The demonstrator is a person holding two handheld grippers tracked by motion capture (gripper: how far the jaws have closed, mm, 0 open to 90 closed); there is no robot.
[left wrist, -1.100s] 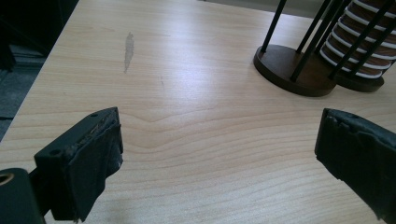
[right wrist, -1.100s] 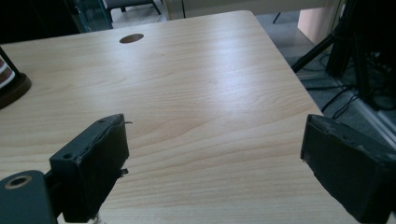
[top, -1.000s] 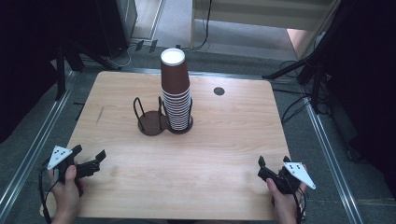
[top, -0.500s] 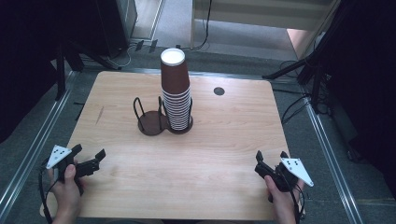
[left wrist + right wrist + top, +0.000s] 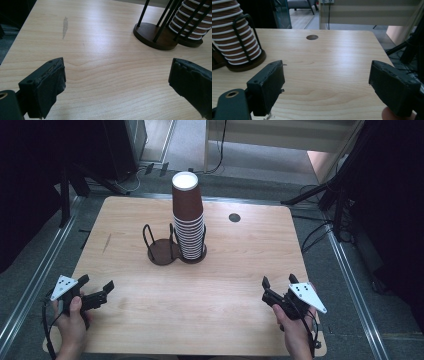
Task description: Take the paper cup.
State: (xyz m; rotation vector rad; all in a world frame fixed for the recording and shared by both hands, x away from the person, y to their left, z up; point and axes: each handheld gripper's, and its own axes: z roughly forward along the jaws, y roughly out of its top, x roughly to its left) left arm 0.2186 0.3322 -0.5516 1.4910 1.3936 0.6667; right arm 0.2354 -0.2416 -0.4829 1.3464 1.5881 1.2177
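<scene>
Since a second ago my right gripper has crept slightly inward along the near edge of the surface, while my left gripper has stayed at the near left corner. Both grippers are spread wide with nothing between their jaws. The stack of brown paper cups stands upright in the right ring of the dark wire holder at mid-surface, well apart from both grippers.

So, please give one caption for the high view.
Two open grippers, left and right, wait before stacked cups in a holder.
</scene>
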